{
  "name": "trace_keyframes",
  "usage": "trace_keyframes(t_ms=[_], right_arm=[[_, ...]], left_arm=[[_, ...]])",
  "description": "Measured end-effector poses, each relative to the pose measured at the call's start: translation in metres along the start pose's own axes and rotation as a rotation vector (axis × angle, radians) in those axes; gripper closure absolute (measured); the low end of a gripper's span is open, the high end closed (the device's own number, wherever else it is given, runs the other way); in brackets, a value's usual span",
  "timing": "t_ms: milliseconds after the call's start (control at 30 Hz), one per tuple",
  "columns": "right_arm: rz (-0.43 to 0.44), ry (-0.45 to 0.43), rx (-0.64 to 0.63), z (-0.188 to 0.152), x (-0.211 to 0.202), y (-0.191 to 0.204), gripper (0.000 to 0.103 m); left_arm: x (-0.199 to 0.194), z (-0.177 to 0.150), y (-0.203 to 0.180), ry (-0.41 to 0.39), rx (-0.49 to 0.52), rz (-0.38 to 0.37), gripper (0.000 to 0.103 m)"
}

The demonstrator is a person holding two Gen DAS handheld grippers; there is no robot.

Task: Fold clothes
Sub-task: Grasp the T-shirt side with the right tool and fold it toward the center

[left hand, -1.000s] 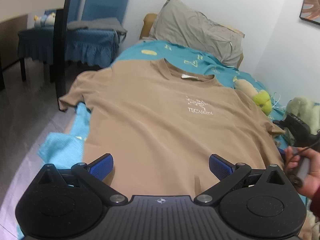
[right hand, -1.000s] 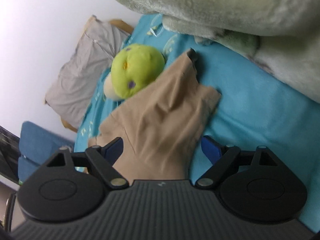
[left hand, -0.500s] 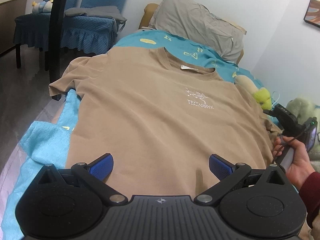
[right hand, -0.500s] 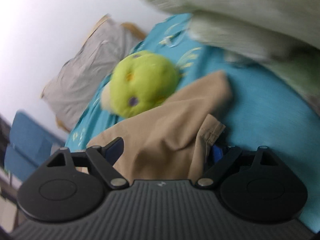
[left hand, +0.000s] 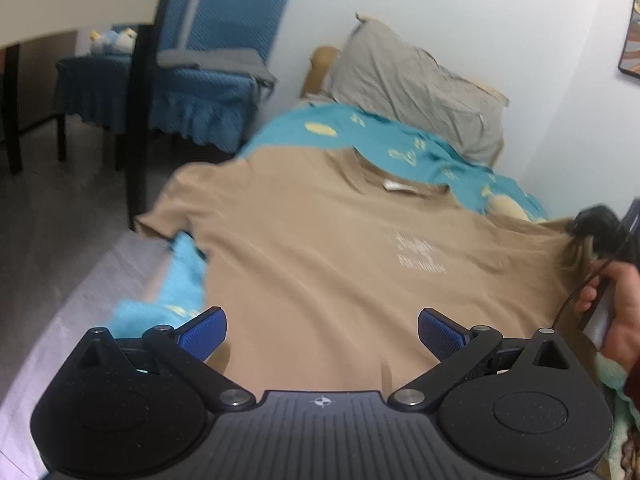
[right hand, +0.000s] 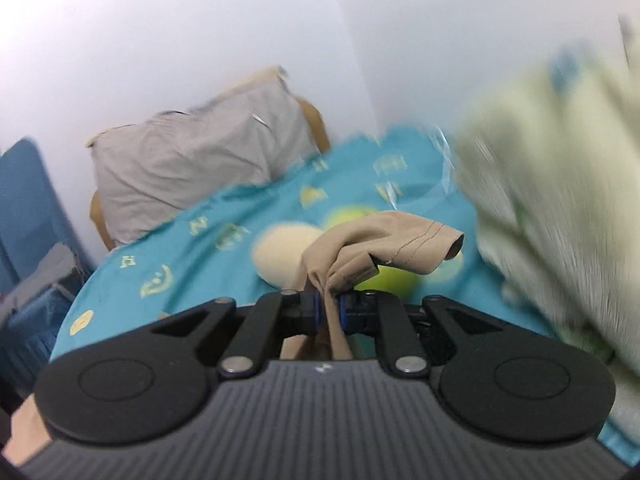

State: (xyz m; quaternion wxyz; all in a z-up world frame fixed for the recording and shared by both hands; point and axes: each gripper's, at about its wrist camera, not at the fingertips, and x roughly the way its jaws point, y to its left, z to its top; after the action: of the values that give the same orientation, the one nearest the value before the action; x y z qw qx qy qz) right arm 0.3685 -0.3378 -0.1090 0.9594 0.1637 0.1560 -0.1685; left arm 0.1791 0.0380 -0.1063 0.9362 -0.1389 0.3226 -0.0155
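1. We have the tan T-shirt spread face up on the bed, collar toward the grey pillow at the head end, hem at the foot edge near us.
2. Our right tongs have just been closing and now pinch the right sleeve; the bunched cloth sits between the pads and is lifted off the bed.
3. Our left tongs stand spread over the hem, nothing between them; whether they touch the cloth we cannot tell.
4. Step, as we judge it: carry the sleeve across toward the shirt's middle for the first fold.
5. Risk: the pinch holds only a crumpled bit of the sleeve, so a quick pull could slip it out.
6. Risk: the hem is not pinned, so dragging the sleeve may slide the whole shirt toward the bed's left edge, where the other sleeve already hangs over.
7. Risk: the green plush toy lies right under the lifted sleeve and could snag or get dragged.
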Motion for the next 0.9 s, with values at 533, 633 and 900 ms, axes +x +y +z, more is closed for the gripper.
trace_keyframes(t_ms=[533, 633, 900], right_arm=[[0.201, 0.232, -0.480, -0.123, 0.001, 0.214, 0.089], [0.278, 0.318, -0.389, -0.117, 0.003, 0.199, 0.060], [0.499, 0.288, -0.271, -0.063, -0.083, 0.169, 0.014]], left_arm=[[-0.018, 0.024, 0.060, -0.014, -0.035, 0.200, 0.000], [-0.009, 0.021, 0.055, 0.002, -0.020, 0.187, 0.000], [-0.013, 0.014, 0.037, -0.008, -0.009, 0.144, 0.000]])
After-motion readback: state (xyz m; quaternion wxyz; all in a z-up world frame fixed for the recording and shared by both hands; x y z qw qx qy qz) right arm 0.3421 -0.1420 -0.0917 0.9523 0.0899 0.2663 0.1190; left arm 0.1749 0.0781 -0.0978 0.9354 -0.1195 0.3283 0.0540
